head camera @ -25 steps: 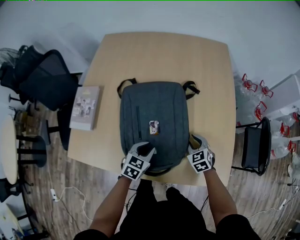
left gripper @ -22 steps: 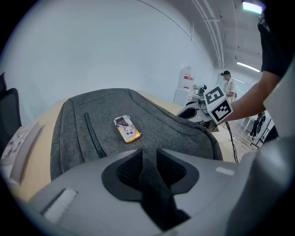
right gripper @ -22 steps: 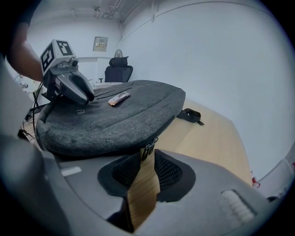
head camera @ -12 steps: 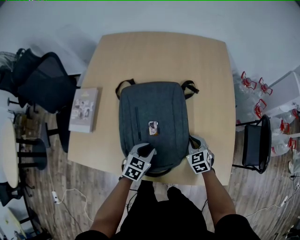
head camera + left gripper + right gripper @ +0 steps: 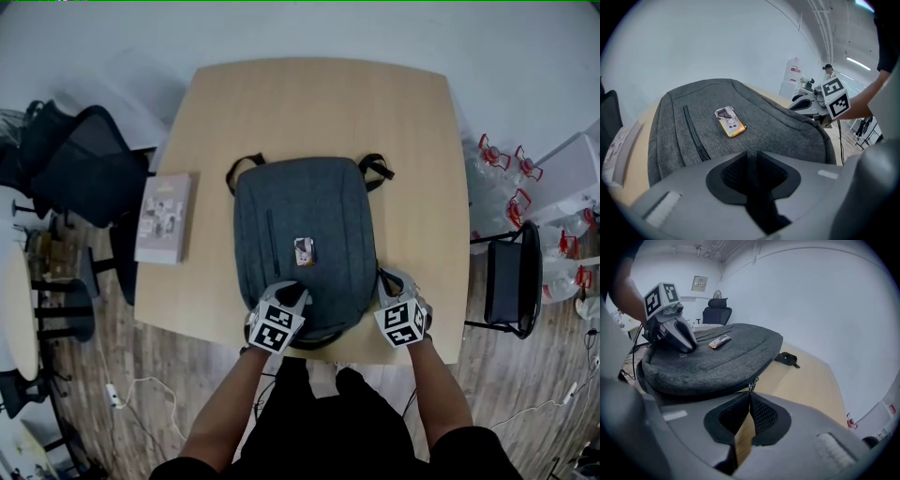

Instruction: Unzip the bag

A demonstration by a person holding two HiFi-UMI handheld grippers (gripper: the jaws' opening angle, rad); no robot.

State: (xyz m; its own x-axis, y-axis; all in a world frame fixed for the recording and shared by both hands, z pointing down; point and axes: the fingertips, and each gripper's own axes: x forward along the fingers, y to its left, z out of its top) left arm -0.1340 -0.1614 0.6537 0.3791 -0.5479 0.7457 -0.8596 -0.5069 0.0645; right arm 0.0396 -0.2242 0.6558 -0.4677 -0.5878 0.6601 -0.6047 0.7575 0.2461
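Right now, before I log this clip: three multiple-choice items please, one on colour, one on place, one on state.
1. The fabric backpack is: A red, B grey, C green.
2. The pale closed book lies: A on the light wooden table beside the backpack, B on the backpack, C on the floor.
3. On the right gripper the jaws are: A wide apart, B shut on the book, C shut on the small zip pull.
Answers: B, its cloth is grey; A, it rests near the table's left edge; C, the jaws have just been closing and their tips pinch the pull.
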